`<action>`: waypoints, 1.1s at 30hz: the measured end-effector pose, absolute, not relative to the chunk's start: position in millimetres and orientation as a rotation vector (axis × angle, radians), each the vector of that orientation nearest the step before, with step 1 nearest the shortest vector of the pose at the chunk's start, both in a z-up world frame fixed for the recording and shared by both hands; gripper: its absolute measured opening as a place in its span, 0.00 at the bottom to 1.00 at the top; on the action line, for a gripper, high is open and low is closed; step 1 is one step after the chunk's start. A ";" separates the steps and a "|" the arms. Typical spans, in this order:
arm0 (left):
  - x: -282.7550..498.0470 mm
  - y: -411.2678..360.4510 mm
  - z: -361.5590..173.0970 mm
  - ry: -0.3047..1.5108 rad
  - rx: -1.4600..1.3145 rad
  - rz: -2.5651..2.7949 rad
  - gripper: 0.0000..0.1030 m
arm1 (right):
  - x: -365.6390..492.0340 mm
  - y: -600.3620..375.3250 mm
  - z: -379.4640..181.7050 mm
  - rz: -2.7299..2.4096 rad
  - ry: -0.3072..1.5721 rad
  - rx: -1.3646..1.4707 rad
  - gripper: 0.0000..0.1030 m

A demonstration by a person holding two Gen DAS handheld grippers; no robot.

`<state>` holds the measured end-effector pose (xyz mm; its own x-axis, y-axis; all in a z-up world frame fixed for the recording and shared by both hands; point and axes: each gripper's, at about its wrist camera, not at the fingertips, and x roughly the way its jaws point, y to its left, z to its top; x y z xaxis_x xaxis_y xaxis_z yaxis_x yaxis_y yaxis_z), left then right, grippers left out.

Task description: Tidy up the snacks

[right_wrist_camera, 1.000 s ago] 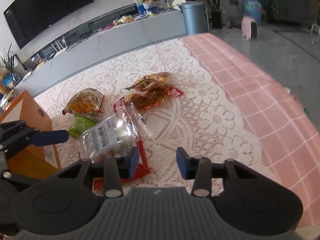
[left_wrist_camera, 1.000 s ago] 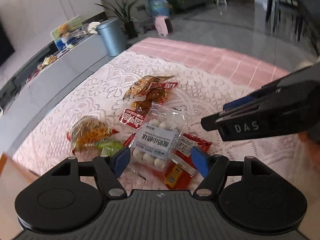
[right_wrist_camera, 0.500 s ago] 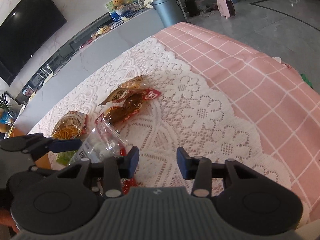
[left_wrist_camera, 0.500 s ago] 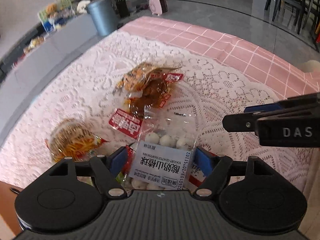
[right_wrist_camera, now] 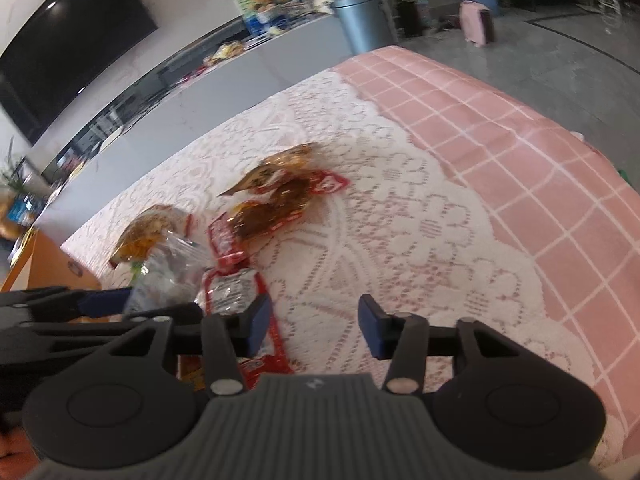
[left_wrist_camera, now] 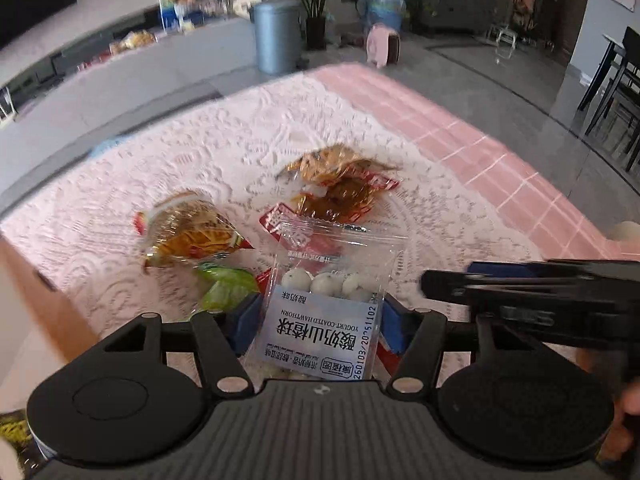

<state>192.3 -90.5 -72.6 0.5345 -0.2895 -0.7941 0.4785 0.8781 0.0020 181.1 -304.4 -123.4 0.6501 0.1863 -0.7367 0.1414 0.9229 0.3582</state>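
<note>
Gripping the clear bag of yogurt-coated hawthorn balls, my left tongs have just closed on its sides, near edge of the lace cloth. My right tongs hang parted, holding nothing, just right of the red packets.

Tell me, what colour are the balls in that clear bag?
White balls in the clear bag, best seen from the left wrist view.

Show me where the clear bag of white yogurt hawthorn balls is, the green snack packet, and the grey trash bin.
bag of hawthorn balls (left_wrist_camera: 320, 320), left wrist view, on its white label.
green snack packet (left_wrist_camera: 228, 286), left wrist view, on its crinkled green wrapper.
grey trash bin (left_wrist_camera: 277, 36), left wrist view, on its side wall.
</note>
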 end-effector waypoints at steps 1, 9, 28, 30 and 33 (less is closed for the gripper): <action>184.8 -89.1 -67.4 0.892 0.241 -0.455 0.68 | 181.3 -301.8 -122.4 0.039 0.865 0.394 0.49; 154.7 -58.8 -63.6 0.978 0.169 -0.297 0.68 | 181.1 -271.0 -118.5 0.163 0.856 0.243 0.65; 130.5 -24.3 -73.6 0.966 0.106 -0.216 0.66 | 203.9 -221.3 -139.1 0.231 0.880 0.091 0.96; 130.1 -19.9 -71.6 0.963 0.072 -0.227 0.66 | 202.7 -222.7 -137.2 0.219 0.865 0.093 0.94; 128.0 -13.4 -67.5 0.935 0.031 -0.257 0.66 | 202.3 -226.5 -136.6 0.206 0.865 0.109 0.92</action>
<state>128.0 -13.4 -67.5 0.5657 -0.2055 -0.7986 0.2324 0.9689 -0.0848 202.3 -226.5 -136.6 0.6300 0.2237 -0.7437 -0.1358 0.9746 0.1781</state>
